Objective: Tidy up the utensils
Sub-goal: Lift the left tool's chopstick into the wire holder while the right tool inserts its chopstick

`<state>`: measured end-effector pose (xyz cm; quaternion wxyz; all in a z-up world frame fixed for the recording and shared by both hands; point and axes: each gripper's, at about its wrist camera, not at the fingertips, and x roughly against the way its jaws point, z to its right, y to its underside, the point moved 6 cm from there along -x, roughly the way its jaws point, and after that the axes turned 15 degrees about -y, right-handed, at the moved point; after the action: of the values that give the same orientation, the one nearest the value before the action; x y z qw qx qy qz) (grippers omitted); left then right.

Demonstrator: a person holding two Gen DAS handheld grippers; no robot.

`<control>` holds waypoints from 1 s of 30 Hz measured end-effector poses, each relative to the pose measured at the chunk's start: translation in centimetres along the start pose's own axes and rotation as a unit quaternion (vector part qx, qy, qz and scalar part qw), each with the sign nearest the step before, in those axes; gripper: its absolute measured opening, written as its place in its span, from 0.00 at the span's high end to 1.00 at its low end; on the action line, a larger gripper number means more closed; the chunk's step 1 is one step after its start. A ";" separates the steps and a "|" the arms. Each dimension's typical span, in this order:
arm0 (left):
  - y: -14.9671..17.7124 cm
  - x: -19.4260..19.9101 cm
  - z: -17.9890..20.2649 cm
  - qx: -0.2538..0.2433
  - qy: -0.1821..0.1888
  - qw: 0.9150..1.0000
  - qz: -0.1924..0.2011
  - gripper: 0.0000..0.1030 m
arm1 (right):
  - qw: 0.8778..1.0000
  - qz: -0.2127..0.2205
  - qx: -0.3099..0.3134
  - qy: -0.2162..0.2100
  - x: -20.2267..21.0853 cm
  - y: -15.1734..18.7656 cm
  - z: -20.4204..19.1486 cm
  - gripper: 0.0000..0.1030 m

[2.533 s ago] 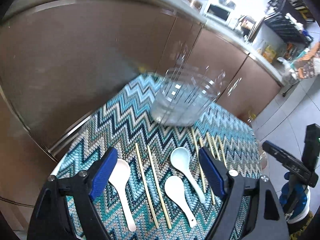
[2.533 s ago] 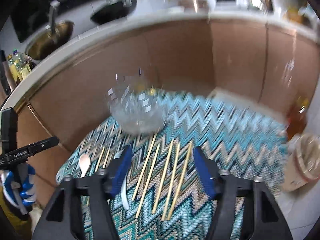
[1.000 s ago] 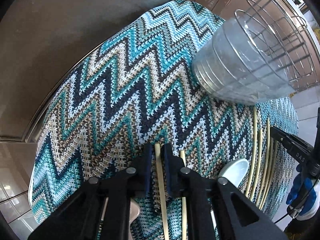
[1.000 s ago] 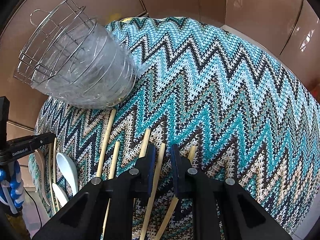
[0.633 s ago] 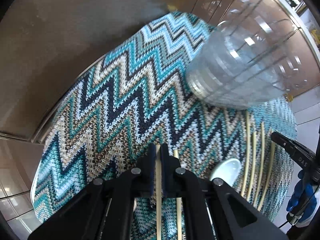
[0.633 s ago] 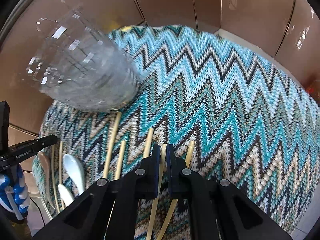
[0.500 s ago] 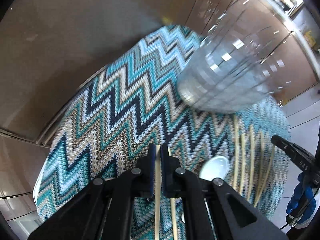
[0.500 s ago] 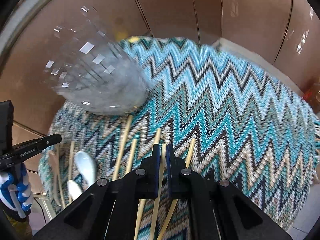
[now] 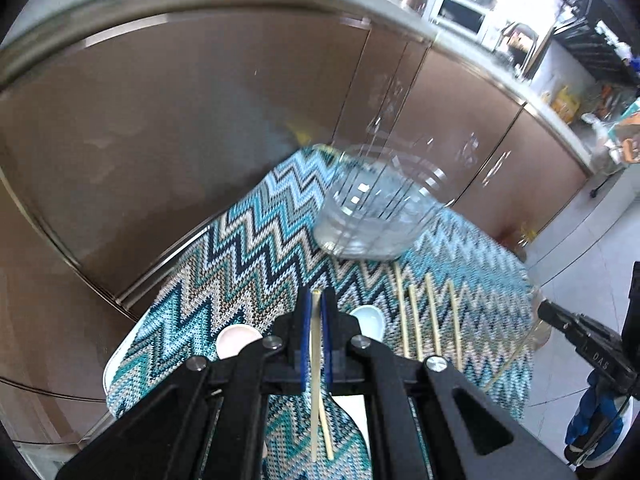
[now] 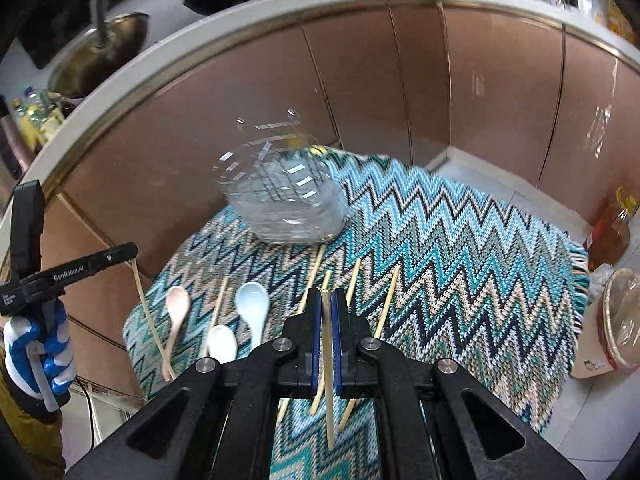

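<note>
My left gripper (image 9: 316, 300) is shut on a bamboo chopstick (image 9: 315, 380) and holds it above the zigzag cloth (image 9: 248, 248). My right gripper (image 10: 327, 300) is shut on another chopstick (image 10: 328, 380), also lifted. The wire utensil basket with a clear liner (image 9: 372, 216) stands at the far side of the cloth; it also shows in the right wrist view (image 10: 288, 208). White spoons (image 10: 252, 304) and a pinkish spoon (image 10: 176, 304) lie on the cloth, with several loose chopsticks (image 9: 432, 312). The left gripper with its chopstick shows in the right wrist view (image 10: 120, 254).
Brown cabinet fronts (image 9: 180, 120) close in behind the cloth. A bottle (image 10: 608, 236) and a lidded container (image 10: 620, 320) stand on the floor to the right of the cloth. A sink (image 10: 100, 52) sits on the counter above.
Both grippers closed on a chopstick each and have risen away from the cloth, carrying the chopsticks; the view now takes in the cabinets and counter.
</note>
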<state>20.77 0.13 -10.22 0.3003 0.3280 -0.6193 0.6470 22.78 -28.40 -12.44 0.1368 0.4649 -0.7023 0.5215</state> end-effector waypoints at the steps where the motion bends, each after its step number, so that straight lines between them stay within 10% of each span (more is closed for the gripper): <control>1: -0.1 0.8 -0.1 0.001 0.000 1.000 0.008 0.95 | 1.000 0.006 0.005 -0.002 0.8 0.2 -0.6 0.95; 14: -3.7 10.3 -0.5 0.019 0.008 0.991 0.129 0.95 | 0.993 0.089 0.071 -0.012 8.4 -2.1 -9.2 0.95; 30: -17.3 8.5 3.9 0.080 0.022 0.945 0.317 0.95 | 0.953 0.252 0.170 -0.018 5.6 -15.6 -10.8 0.95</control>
<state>29.64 -2.95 7.06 0.0657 0.1237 -0.6307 0.7633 29.04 -22.36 5.28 -0.0930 0.2989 -0.6999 0.6420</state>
